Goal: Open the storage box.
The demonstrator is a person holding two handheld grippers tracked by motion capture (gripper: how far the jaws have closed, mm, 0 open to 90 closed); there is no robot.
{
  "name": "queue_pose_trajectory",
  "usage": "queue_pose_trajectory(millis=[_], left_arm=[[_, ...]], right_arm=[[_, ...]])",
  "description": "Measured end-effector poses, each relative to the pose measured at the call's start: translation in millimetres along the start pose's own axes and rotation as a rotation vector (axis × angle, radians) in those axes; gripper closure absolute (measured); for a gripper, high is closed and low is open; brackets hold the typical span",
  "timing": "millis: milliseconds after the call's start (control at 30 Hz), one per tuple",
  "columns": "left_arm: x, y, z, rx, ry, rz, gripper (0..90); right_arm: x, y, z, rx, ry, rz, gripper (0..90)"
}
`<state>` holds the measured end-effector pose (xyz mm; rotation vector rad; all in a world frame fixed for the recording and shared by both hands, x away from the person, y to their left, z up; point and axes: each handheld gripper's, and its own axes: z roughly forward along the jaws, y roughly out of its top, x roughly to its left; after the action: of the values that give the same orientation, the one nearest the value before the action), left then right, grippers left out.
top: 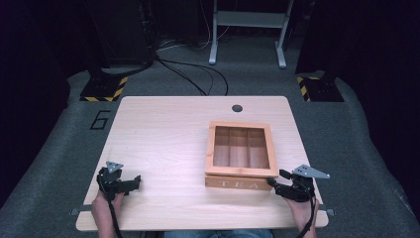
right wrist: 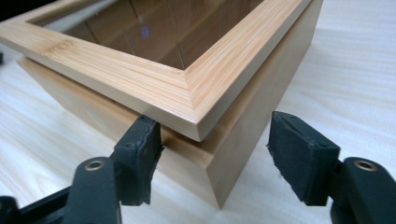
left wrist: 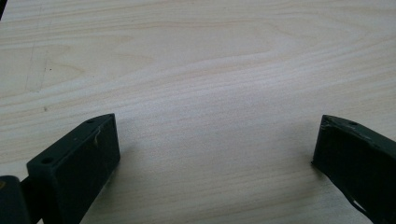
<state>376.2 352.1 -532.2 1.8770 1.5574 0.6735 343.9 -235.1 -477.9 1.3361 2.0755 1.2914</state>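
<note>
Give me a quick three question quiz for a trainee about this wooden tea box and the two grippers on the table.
1. True or false: the tea box lid is closed.
2. Which gripper is at the box's near corner: A left gripper, B right gripper?
3. What lies between the left gripper's jaws?

Key:
1. True; it lies slightly askew on the base.
2. B.
3. Bare table.

Bare table left of box

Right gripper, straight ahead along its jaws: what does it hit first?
Most likely the near right corner of the wooden tea box. The right gripper straddles that corner with its jaws open; one jaw looks very close to the box front, contact unclear.
</note>
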Motion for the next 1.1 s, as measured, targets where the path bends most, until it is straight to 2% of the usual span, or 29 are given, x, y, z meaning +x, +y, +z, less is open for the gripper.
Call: queue_pose_trajectory(millis=[133,233,300,400,533,767,800,900,1000,1100], left_arm=[[0.0,0.0,0.0,0.0,0.0,0.0,0.5],[-0.1,-0.1,0.0,0.0,0.0,0.0,0.5],[-0.1,-0.1,-0.1,0.0,0.0,-0.001,0.5],[-0.1,-0.1,-0.1,0.0,0.001,0.0,0.5],[-0.1,-0.1,-0.1,-0.001,0.001,0.0,0.5],[-0.1,-0.1,-0.1,-0.001,0.001,0.0,0.5],[-0.1,-0.2,-0.1,0.0,0.001,0.0,0.5],[-0.1,-0.2,-0.1,-0.001,0.001,0.0,0.5],[-0.1,-0.2,-0.1,-0.001,0.001,0.0,0.5],[-0.1,-0.2,-0.1,-0.001,0.001,0.0,0.5]], right_arm=[[0.5,-5.4,3.6,0.049,0.006,-0.014,28.4],[-1.1,-11.2,3.8,0.061,0.01,0.004,23.1],[-3.2,-14.5,3.9,0.081,0.003,0.005,17.9],[-7.2,-22.2,3.0,0.098,-0.011,0.008,14.8],[-14.9,-34.4,3.1,0.125,-0.055,0.012,13.3],[-32.2,-50.6,2.7,0.162,-0.174,0.006,9.9],[-34.5,-52.0,1.4,0.154,-0.199,0.005,10.0],[-39.7,-51.6,0.5,0.155,-0.216,0.012,9.3],[-41.6,-50.3,3.9,0.177,-0.26,-0.021,6.3],[-43.6,-49.2,6.0,0.181,-0.257,-0.015,3.6]])
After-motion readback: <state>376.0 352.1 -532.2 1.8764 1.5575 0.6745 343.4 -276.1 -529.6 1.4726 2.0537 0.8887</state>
